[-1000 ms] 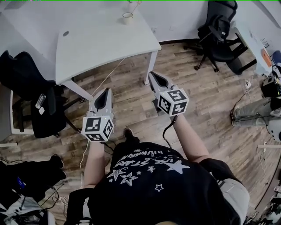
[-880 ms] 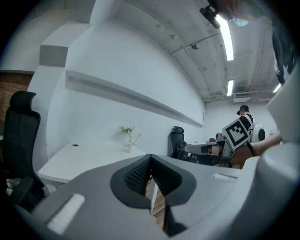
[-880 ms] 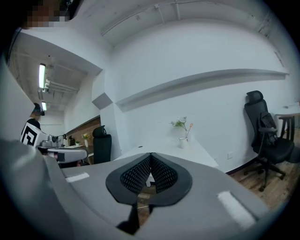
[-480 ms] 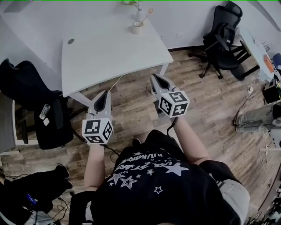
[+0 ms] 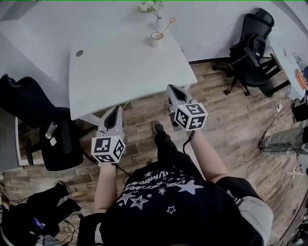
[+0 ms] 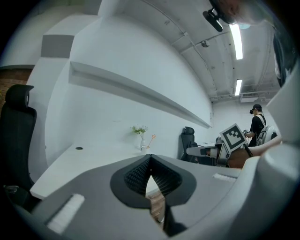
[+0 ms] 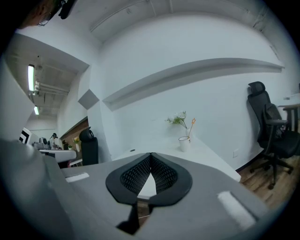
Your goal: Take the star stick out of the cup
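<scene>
White tabletop (image 5: 120, 67) fills the upper middle of the head view. At its far edge, near the top of the frame, stands a pale cup (image 5: 157, 39) with the star stick (image 5: 167, 25) leaning out to the upper right, beside a small vase of flowers (image 5: 153, 8). The left gripper (image 5: 117, 108) and right gripper (image 5: 171, 88) hover over the floor at the table's near edge, well apart from the cup.

In the left gripper view the ribbed jaws are pressed together on nothing; cup and stick sit small at centre.

The right gripper view shows the same: jaws together, empty. The stick is a thin rod with an orange star on top. It looks light and stiff. Take it on the bare shaft above the rim, since the cup might tip.
</scene>
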{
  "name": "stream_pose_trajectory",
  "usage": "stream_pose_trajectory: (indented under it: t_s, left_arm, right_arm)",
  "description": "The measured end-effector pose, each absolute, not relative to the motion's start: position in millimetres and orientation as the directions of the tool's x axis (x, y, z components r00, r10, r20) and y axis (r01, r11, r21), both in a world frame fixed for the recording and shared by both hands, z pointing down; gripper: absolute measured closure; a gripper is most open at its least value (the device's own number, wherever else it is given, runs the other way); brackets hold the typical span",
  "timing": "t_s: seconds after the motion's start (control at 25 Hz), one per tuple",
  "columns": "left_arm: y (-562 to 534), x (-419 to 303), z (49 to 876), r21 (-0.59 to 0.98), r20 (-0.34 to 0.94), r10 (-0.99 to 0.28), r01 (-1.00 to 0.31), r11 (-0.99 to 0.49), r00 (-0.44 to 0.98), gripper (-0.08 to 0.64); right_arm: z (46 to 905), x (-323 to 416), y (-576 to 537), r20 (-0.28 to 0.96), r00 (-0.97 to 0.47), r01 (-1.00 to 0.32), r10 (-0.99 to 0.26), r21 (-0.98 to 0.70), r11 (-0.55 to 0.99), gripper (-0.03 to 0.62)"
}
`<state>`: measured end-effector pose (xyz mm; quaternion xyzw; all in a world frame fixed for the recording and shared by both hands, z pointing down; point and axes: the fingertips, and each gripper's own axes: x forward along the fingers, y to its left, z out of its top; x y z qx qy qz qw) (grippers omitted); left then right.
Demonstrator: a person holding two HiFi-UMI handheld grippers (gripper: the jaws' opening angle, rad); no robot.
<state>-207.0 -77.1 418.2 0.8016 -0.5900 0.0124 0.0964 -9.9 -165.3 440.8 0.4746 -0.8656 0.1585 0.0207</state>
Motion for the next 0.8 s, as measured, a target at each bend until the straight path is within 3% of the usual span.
stream_pose_trajectory:
  t_s: [0.8]
  left_arm:
    - [-316,-191,415,0.129,0.144,-0.948,-0.955,-0.267,0.285,0.558]
  right_arm:
    - [434,-5,-419,0.173,-0.587,-0.801,-0.791,-0.27,0.535,0.577]
